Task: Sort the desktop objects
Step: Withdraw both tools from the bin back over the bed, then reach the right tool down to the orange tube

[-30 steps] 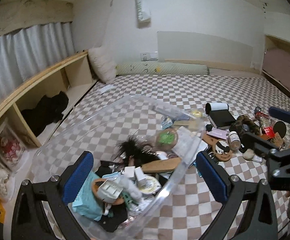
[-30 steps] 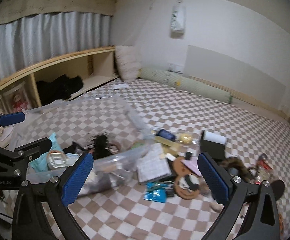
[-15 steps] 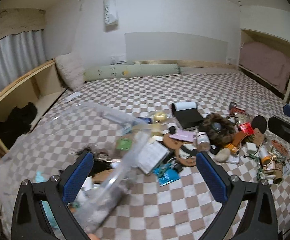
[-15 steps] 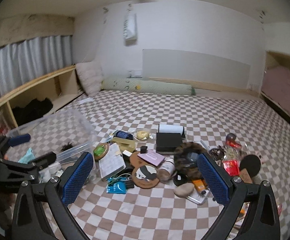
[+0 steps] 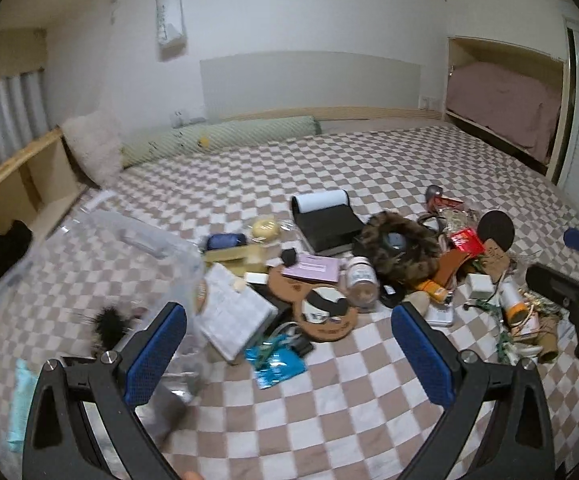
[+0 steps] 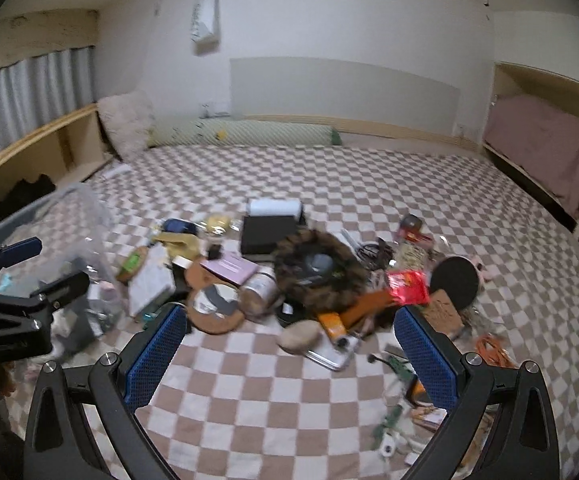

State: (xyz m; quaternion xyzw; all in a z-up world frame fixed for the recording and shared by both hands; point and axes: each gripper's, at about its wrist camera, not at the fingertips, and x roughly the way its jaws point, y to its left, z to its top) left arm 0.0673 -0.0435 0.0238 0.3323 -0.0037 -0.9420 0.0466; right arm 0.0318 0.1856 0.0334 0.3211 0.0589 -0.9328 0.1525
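Observation:
A heap of small objects lies on the checkered bed cover: a brown furry ring (image 5: 399, 250), a black box (image 5: 327, 226), a small jar (image 5: 360, 280), a round cork coaster (image 5: 323, 312), a white case (image 5: 233, 318) and a blue foil packet (image 5: 279, 362). A clear plastic bin (image 5: 101, 276) with items inside sits at the left. My left gripper (image 5: 289, 356) is open and empty, above the cover in front of the heap. My right gripper (image 6: 289, 358) is open and empty, near a beige stone (image 6: 301, 336) and a phone (image 6: 335, 354). The furry ring (image 6: 319, 268) is ahead of it.
A wooden shelf (image 5: 21, 184) runs along the left. A green bolster (image 5: 225, 140) and a white pillow (image 5: 93, 148) lie at the far wall. A recessed bunk (image 5: 505, 108) is at the right. More clutter with an orange cable (image 6: 493, 350) lies at the right.
Both views have swung right, from the clear bin toward the heap of objects. The bin now sits at the left edge. Both grippers stayed open.

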